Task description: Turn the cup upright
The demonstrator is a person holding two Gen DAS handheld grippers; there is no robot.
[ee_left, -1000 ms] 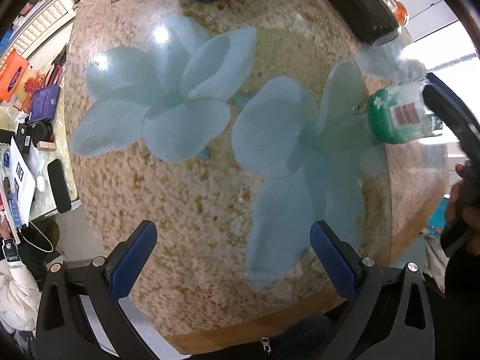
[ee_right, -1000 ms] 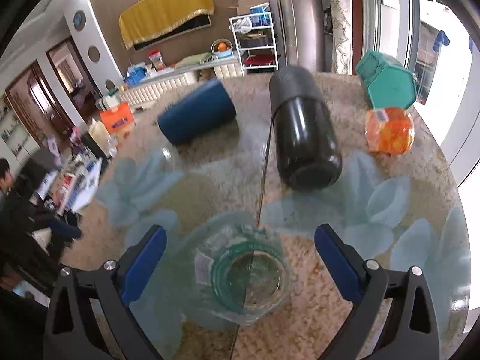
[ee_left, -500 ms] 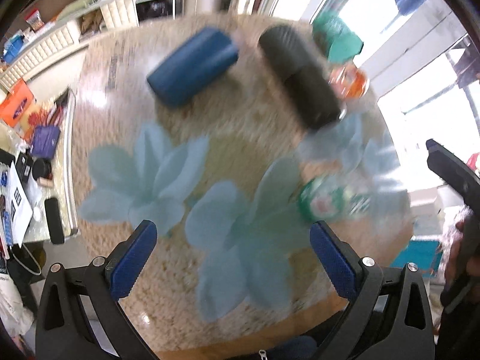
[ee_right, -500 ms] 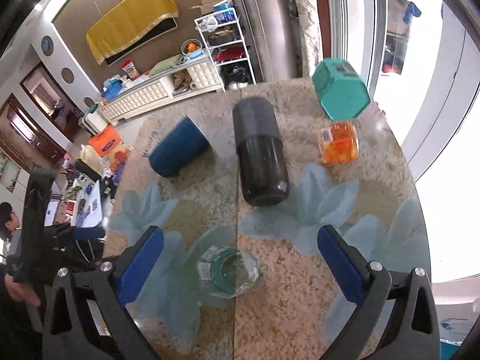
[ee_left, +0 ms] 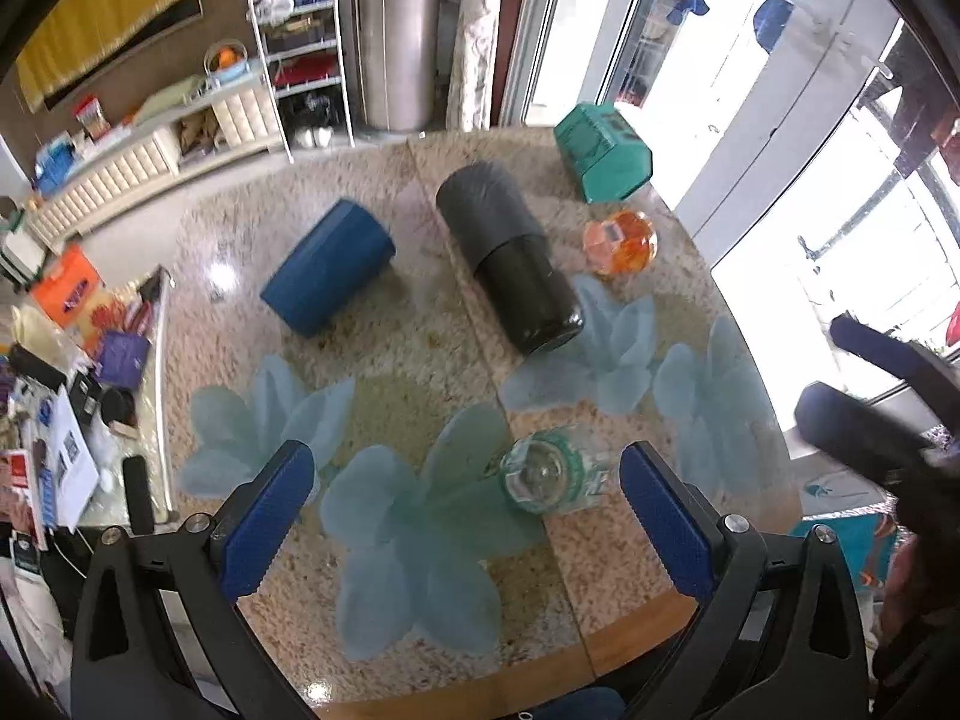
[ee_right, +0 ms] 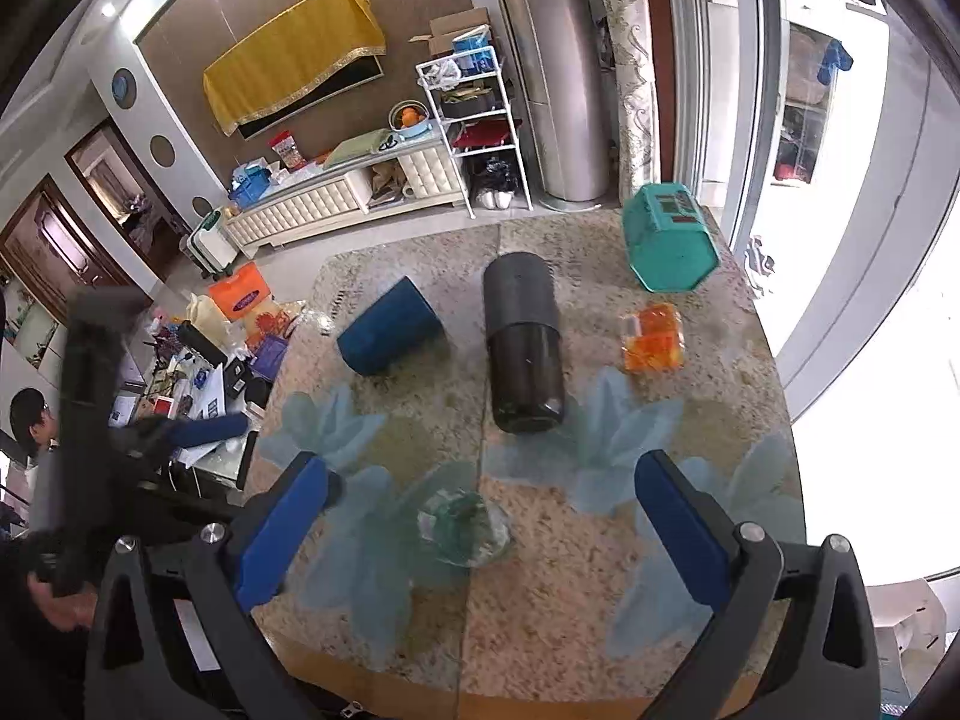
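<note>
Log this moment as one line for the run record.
left gripper open, empty | right gripper open, empty | clear cup on table | blue cup lying

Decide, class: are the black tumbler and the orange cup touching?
Apart: the right wrist view shows bare tabletop between the black tumbler and the orange cup.

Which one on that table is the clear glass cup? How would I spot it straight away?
Start at the round stone table with pale blue flowers. At its near edge stands the clear glass cup, alone. Unlike the blue cup and black cup lying behind, it is see-through with green markings.
</note>
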